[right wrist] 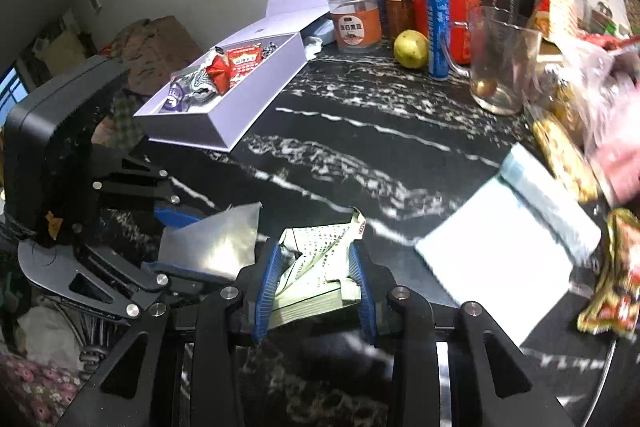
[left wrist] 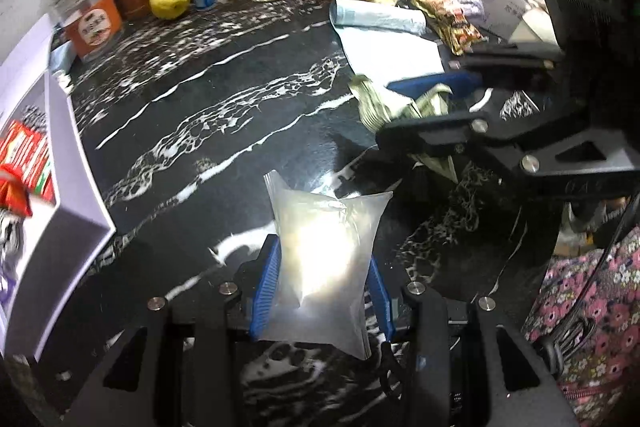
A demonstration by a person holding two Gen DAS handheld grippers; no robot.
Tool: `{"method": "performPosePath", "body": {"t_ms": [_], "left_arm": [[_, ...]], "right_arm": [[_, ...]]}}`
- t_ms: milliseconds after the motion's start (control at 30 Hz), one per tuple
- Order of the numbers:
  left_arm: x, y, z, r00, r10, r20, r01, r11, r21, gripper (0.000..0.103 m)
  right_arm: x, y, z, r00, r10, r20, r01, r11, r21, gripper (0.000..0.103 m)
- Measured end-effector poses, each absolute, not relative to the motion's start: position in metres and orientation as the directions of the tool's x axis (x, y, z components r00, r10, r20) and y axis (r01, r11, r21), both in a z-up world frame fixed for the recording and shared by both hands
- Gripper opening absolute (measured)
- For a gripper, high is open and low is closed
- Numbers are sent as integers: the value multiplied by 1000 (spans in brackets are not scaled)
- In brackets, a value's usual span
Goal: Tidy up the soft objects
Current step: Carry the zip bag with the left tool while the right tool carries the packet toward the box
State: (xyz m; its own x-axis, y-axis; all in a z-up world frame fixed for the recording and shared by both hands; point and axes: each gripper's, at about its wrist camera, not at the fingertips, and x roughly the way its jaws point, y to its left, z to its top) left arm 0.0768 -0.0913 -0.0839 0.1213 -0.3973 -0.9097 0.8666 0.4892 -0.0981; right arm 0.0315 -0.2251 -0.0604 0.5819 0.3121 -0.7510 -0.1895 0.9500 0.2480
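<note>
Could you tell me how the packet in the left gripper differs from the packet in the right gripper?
The silver pouch in the left gripper is plain, shiny and unprinted; the pale green packet in the right gripper carries printed text. The silver pouch looks smooth and puffed like a pillow, while the pale green packet is crumpled and folded. Both are soft packets pinched between blue pads and held above the black marble counter.
</note>
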Motion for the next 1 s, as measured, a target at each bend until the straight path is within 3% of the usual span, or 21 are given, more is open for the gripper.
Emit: {"method": "performPosePath", "body": {"t_ms": [600, 1000], "left_arm": [[25, -48, -69, 331, -498, -802, 660, 729, -180, 42], [16, -3, -41, 562, -418, -714, 443, 881, -167, 42]], "right_arm": [[-14, -207, -54, 622, 370, -690, -212, 928, 306, 35], [-3, -173, -42, 613, 450, -649, -327, 893, 310, 35]]}}
